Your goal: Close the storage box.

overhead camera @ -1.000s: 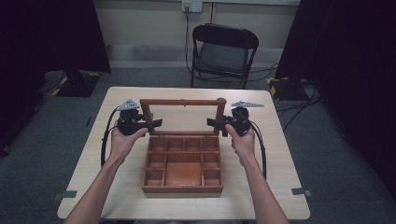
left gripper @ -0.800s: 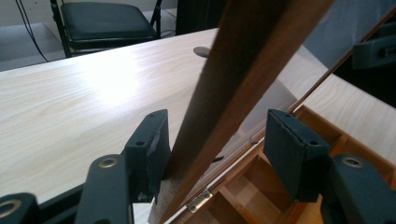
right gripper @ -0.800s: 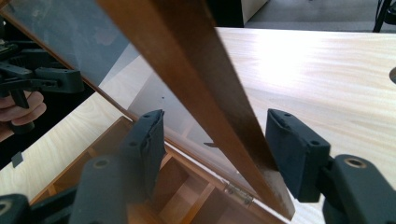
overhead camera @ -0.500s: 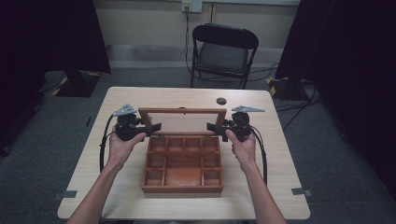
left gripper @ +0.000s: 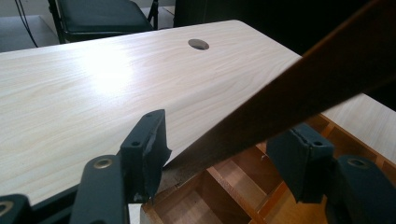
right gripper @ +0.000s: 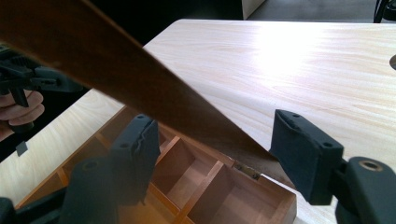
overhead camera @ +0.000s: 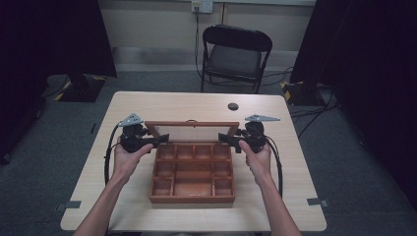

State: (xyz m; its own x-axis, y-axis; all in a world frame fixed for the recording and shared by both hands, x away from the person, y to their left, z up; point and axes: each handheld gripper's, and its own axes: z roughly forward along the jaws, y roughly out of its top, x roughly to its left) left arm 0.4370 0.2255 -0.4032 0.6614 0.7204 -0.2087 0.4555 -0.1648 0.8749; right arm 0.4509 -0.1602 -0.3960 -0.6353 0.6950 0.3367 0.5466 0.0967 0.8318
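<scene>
On the table, mid-surface, sits a wooden box with open compartments, its lid raised and tilted on rear hinges. Left gripper and right gripper flank the lid's side edges (jaws spread in both gripper views, pads apart, not clamping). Chair beyond.

- High view: dim overall, room edges drop to near black, soft and low in detail.
- Table is the brightest area, lit evenly from above; faint shadow under the wooden box.
- Left gripper view: broad glare patch on the tabletop, near jaws and the lid slightly soft.
- Right gripper view: strong glare washes out the wood grain far side; lid dark and blurred up close.
</scene>
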